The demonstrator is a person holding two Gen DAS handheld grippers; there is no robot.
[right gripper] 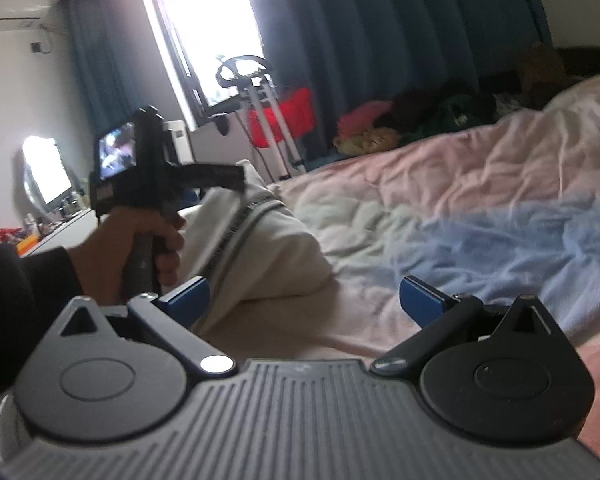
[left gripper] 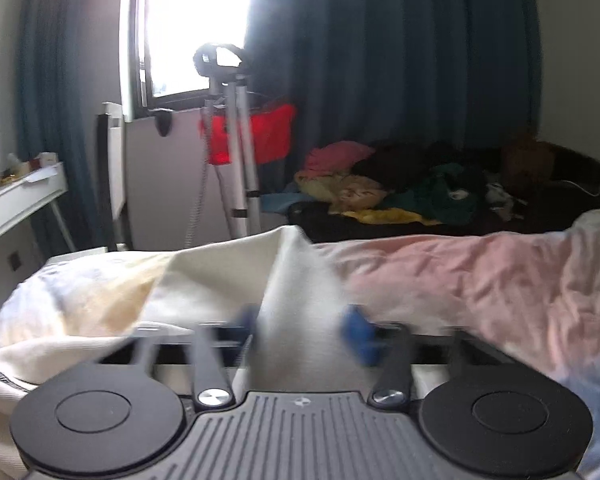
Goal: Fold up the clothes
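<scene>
A cream-white garment (left gripper: pixel 220 276) lies bunched on the bed. In the left wrist view my left gripper (left gripper: pixel 304 328) has a fold of it between its blue fingers (left gripper: pixel 358 334) and lifts it; the view is motion-blurred. In the right wrist view the same garment (right gripper: pixel 268 248) hangs from the left gripper (right gripper: pixel 236 178), held in a hand at the left. My right gripper (right gripper: pixel 304 300) is open and empty, low over the bedspread just right of the garment, its left finger (right gripper: pixel 186 298) beside the cloth.
The bed has a pink, white and blue quilt (right gripper: pixel 480 208). A pile of coloured clothes (left gripper: pixel 400 188) lies at the far side. A tripod (left gripper: pixel 236 148) with a red cloth behind it stands by the window. A white desk (left gripper: pixel 16 200) is at the left.
</scene>
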